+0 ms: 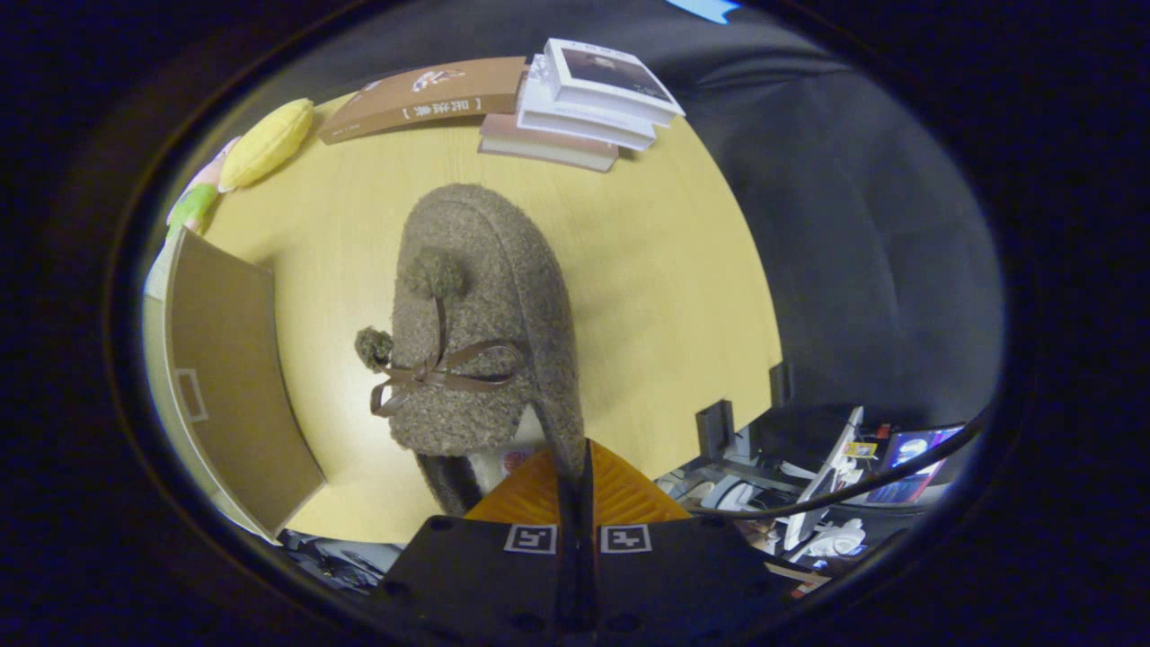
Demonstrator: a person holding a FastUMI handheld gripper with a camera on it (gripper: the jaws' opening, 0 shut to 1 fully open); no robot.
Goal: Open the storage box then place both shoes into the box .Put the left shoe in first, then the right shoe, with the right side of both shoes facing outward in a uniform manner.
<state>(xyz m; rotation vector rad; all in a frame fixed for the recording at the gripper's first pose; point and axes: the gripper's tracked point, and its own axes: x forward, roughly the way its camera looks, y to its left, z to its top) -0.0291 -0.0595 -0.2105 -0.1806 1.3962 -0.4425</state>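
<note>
Gripper (576, 467) clamped on fuzzy shoe's (476, 323) rim, lifted above the surface (656, 270). Storage box (234, 377) just beside, apparently open. Not yet boxed; other shoe pending

- You are working in a staged recording booth inside a lab or office, not a home.
- A pale wooden table (665, 270) carries household props: stacked books (584, 103) and a yellow plush toy (267, 142).
- Black cloth (862, 234) backs the table.
- Beyond the table edge, note a lit screen (912, 458), cables and cluttered equipment.
</note>
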